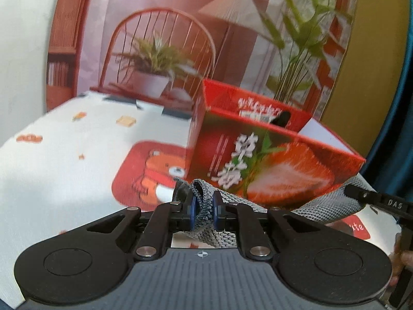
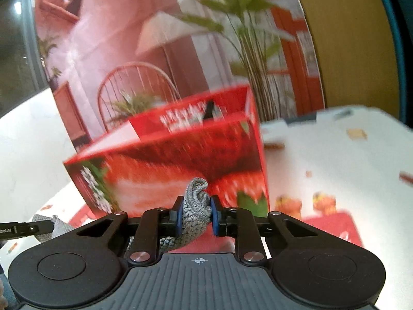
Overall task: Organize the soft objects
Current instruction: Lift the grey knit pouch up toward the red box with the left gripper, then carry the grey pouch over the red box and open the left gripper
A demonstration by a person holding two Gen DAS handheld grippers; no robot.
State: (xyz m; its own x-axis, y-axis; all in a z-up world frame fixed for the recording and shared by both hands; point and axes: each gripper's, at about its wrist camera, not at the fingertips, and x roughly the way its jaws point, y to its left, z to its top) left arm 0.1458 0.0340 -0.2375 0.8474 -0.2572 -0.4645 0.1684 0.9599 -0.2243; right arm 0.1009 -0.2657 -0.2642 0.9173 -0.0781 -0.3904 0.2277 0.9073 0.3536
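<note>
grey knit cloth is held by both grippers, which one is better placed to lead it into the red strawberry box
Probably right. Both the left gripper and the right gripper are shut on the grey knit cloth, but the red strawberry box fills the right wrist view dead ahead, while in the left view it sits off to the right.

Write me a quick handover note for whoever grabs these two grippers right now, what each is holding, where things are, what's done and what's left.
Left gripper: shut on one end of the grey knit cloth.
Right gripper: shut on the other end of it.
The cloth hangs stretched between the two, in front of the open red strawberry box, which stands on the white printed tablecloth.
Done: cloth picked up with both grippers.
Left: it is not in the box yet; probably fold it or lower it in. Something dark already pokes up inside the box, unclear what.
</note>
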